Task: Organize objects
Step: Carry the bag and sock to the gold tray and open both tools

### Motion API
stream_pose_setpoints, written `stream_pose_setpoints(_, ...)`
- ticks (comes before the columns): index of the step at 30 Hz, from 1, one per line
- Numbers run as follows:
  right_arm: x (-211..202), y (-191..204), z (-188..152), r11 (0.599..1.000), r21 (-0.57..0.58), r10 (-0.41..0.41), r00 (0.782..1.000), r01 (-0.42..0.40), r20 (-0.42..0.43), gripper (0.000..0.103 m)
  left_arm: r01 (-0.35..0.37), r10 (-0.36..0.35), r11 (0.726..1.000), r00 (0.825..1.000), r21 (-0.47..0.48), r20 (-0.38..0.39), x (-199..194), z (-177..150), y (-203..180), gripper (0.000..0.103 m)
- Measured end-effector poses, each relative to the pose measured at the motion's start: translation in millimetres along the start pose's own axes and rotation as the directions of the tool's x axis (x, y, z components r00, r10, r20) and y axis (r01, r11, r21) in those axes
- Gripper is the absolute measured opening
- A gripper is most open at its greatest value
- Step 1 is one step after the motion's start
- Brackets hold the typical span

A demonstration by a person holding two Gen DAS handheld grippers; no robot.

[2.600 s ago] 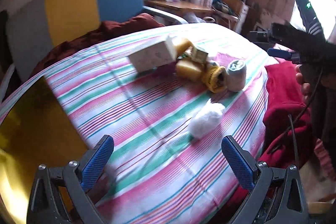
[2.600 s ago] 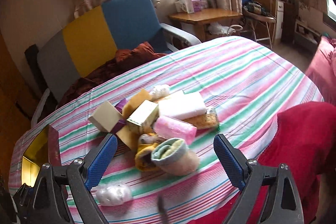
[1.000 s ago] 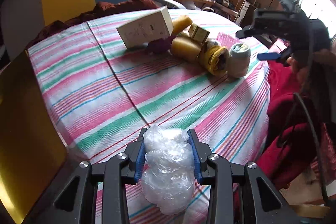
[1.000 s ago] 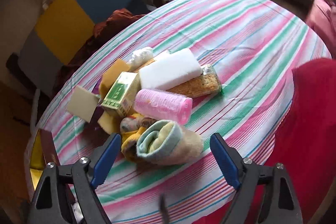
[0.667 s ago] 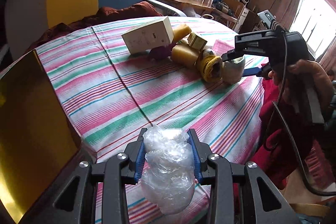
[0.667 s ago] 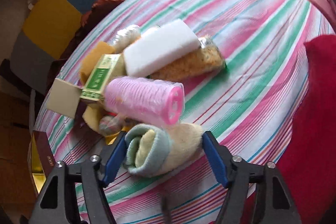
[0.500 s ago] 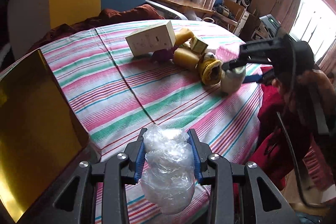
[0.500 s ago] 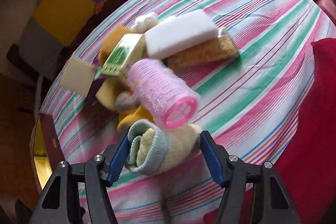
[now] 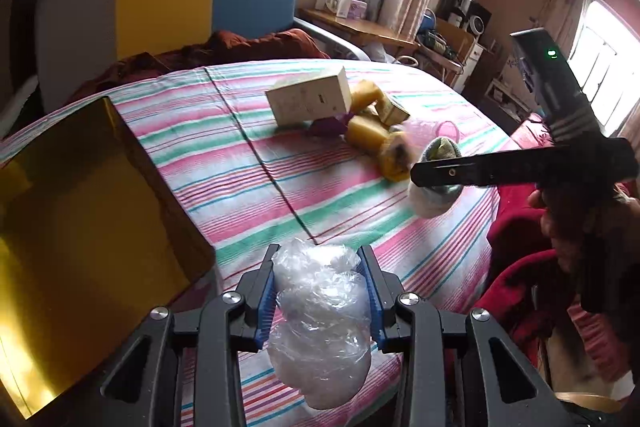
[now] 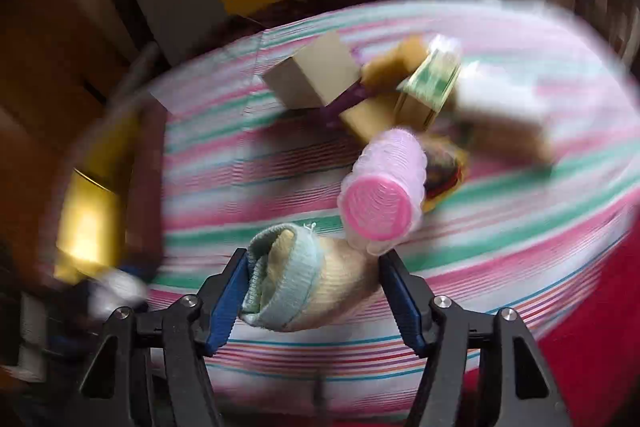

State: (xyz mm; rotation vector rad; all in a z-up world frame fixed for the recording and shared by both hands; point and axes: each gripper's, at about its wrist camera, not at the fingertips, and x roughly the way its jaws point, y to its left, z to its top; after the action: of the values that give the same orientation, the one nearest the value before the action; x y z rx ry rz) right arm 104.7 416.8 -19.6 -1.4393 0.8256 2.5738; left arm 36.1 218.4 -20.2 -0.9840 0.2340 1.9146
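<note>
The cloth [image 9: 248, 163] on the table is woven cotton, matt, with fine stripes. The bag [image 9: 320, 323] is thin clear plastic — crinkled and glossy. The sock [image 10: 296, 283] is soft ribbed knit, fuzzy and dull. The roller [image 10: 380, 195] looks like pink plastic under a bristly mesh sleeve. The gold box [image 9: 76, 243] has a mirror-smooth foil finish; the white carton [image 9: 310, 101] is matt card. Gripper pads [image 9: 266, 301] are ridged blue rubber — arms black matt plastic with bright metal screws.
</note>
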Motion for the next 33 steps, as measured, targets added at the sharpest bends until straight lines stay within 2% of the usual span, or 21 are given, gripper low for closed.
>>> stream_pose_setpoints(1,-2,1,1,0.992,0.037,0.117,0.993,-0.117,0.009,0.066,-0.005,0.005,1.000,1.000,-0.007,0.007,-3,0,2,0.038)
stream_pose_setpoints(2,-3,9,2,0.996,0.012,0.086,0.996,-0.086,0.026,0.066,-0.008,0.009,1.000,1.000,-0.016,0.013,-5,-1,5,0.038)
stream_pose_setpoints(3,-3,20,3,0.999,-0.044,-0.006,0.999,0.008,0.040,0.066,-0.010,0.011,1.000,1.000,-0.022,0.018,-7,-1,6,0.038)
stream_pose_setpoints(4,-3,26,2,0.998,-0.059,-0.007,0.999,0.010,0.049,0.066,-0.014,0.015,0.999,1.000,-0.029,0.026,-11,-1,9,0.038)
stream_pose_setpoints(5,-3,25,5,0.993,-0.026,0.120,0.992,-0.118,0.046,0.066,-0.019,0.020,0.999,0.999,-0.032,0.033,-14,-2,11,0.038)
stream_pose_setpoints(6,-6,20,6,0.968,0.012,0.252,0.966,-0.252,0.051,0.066,-0.026,0.028,0.999,0.999,-0.035,0.045,-19,-2,13,0.038)
stream_pose_setpoints(7,-8,27,7,0.970,-0.011,0.242,0.968,-0.242,0.067,0.066,-0.031,0.033,0.999,0.998,-0.039,0.049,-23,-2,15,0.038)
stream_pose_setpoints(8,-9,39,7,0.991,-0.084,0.109,0.991,-0.102,0.077,0.066,-0.035,0.037,0.998,0.998,-0.048,0.054,-26,-3,18,0.038)
stream_pose_setpoints(9,-4,48,8,0.992,-0.129,-0.002,0.997,0.011,0.073,0.066,-0.037,0.041,0.997,0.997,-0.061,0.058,-29,-3,21,0.038)
stream_pose_setpoints(10,1,50,8,0.993,-0.115,0.032,0.998,-0.026,0.054,0.066,-0.039,0.044,0.996,0.997,-0.079,0.062,-33,-4,25,0.038)
stream_pose_setpoints(11,6,50,10,0.991,-0.074,0.117,0.993,-0.115,0.029,0.066,-0.042,0.048,0.995,0.997,-0.092,0.068,-36,-5,28,0.038)
stream_pose_setpoints(12,9,54,11,0.989,-0.069,0.129,0.991,-0.127,0.028,0.066,-0.048,0.056,0.993,0.996,-0.104,0.073,-39,-6,32,0.038)
stream_pose_setpoints(14,14,66,10,0.991,-0.105,0.088,0.996,-0.085,0.024,0.066,-0.063,0.074,0.989,0.994,-0.131,0.080,-46,-8,40,0.038)
stream_pose_setpoints(16,22,74,17,0.987,-0.113,0.118,0.993,-0.117,0.001,0.066,-0.084,0.098,0.984,0.991,-0.155,0.087,-54,-10,48,0.038)
stream_pose_setpoints(20,43,117,31,0.966,-0.187,0.178,0.984,-0.179,-0.017,0.066,-0.150,0.179,0.963,0.977,-0.225,0.115,-76,-12,72,0.038)
stream_pose_setpoints(24,39,147,28,0.930,-0.251,0.259,0.963,-0.268,-0.069,0.066,-0.275,0.321,0.907,0.941,-0.319,0.103,-99,-19,107,0.040)
stream_pose_setpoints(26,51,169,26,0.916,-0.267,0.281,0.954,-0.300,-0.110,0.068,-0.324,0.381,0.869,0.920,-0.375,0.088,-108,-27,126,0.049)
stream_pose_setpoints(28,63,187,19,0.906,-0.274,0.293,0.944,-0.324,-0.149,0.071,-0.372,0.441,0.819,0.895,-0.437,0.066,-118,-38,145,0.070)
stream_pose_setpoints(29,70,195,18,0.903,-0.271,0.298,0.940,-0.334,-0.168,0.073,-0.387,0.460,0.802,0.886,-0.455,0.057,-120,-43,151,0.074)
stream_pose_setpoints(31,80,207,12,0.897,-0.263,0.310,0.930,-0.355,-0.198,0.080,-0.410,0.490,0.766,0.871,-0.495,0.037,-127,-53,164,0.078)
stream_pose_setpoints(33,89,213,7,0.896,-0.247,0.320,0.922,-0.369,-0.216,0.083,-0.429,0.511,0.745,0.859,-0.510,0.024,-132,-59,171,0.078)
